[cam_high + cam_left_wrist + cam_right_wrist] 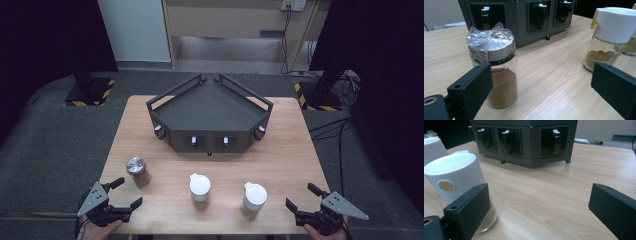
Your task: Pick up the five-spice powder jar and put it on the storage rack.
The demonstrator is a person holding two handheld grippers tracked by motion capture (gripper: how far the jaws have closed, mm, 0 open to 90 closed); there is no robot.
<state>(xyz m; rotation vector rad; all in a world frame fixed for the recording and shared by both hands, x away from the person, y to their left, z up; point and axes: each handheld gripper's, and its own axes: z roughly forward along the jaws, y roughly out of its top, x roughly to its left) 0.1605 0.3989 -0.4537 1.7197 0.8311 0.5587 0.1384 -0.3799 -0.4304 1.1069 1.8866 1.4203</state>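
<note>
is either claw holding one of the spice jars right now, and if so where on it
Nothing is held. The left claw and the right claw are both open at the table's near edge, apart from the foil-topped jar and the two white-capped jars.

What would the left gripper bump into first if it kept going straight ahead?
Probably nothing at first: between the open left gripper jaws lies bare table. Farther on stands the dark rack. The foil-topped jar sits just by the left jaw and might get brushed; depth is hard to judge.
</note>
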